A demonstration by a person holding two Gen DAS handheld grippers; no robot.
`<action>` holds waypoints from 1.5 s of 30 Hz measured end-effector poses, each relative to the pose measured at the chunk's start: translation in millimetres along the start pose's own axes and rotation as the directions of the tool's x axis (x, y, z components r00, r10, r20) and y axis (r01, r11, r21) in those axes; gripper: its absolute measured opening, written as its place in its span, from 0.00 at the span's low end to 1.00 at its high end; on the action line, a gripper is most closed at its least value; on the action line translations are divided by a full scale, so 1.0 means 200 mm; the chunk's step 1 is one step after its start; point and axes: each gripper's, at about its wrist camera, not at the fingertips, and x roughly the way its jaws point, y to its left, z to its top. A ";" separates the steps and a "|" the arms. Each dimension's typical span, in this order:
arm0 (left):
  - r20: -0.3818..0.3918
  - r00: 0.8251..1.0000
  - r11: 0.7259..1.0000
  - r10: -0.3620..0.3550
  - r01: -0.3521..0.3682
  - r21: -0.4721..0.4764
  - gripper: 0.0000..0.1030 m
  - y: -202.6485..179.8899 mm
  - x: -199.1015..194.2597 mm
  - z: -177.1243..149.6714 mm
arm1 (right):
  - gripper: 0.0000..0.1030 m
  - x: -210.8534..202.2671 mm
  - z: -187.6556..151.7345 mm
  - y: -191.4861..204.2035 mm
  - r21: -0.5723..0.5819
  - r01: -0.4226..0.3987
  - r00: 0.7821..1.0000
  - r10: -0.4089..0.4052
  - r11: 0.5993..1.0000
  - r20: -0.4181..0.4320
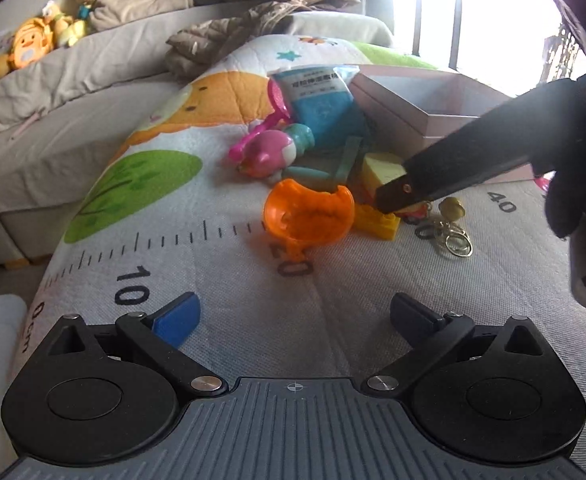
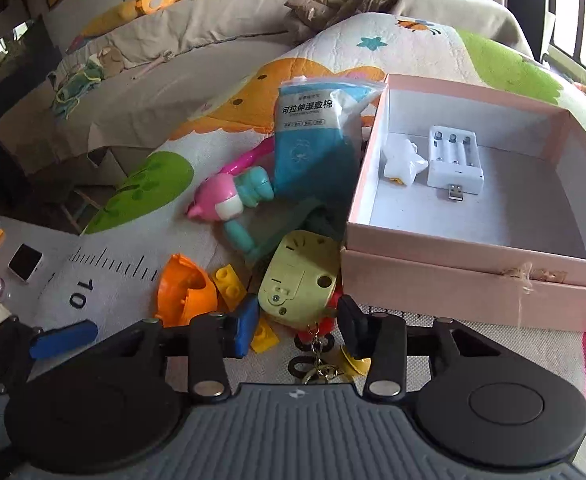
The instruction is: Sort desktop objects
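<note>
A pile of toys lies on the printed mat: an orange scoop (image 1: 309, 212) (image 2: 185, 292), yellow bricks (image 1: 375, 222) (image 2: 229, 282), a pink and teal figure (image 1: 271, 152) (image 2: 233, 200), a blue cotton-pad pack (image 2: 317, 140) (image 1: 321, 104), a yellow-green toy (image 2: 299, 278) with a red keyring charm (image 2: 317, 330). My left gripper (image 1: 293, 316) is open and empty, short of the pile. My right gripper (image 2: 299, 326) is open with its fingers either side of the red charm and the yellow-green toy's near end. The right gripper's finger (image 1: 397, 196) shows in the left wrist view over the pile.
A pink box (image 2: 473, 280) (image 1: 413, 120) stands right of the pile and holds a white battery charger (image 2: 455, 164) and a white star (image 2: 403, 162). Gold key rings (image 1: 453, 236) lie near the bricks. A bed with plush toys (image 1: 29, 44) lies behind. A small screen device (image 2: 24, 262) sits at the left.
</note>
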 end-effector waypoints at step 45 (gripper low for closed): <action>0.006 0.993 0.993 -0.115 0.115 0.006 1.00 -0.20 0.23 0.25 | 1.00 -0.39 -0.09 -0.66 0.100 0.046 0.955 -0.073 0.994 0.287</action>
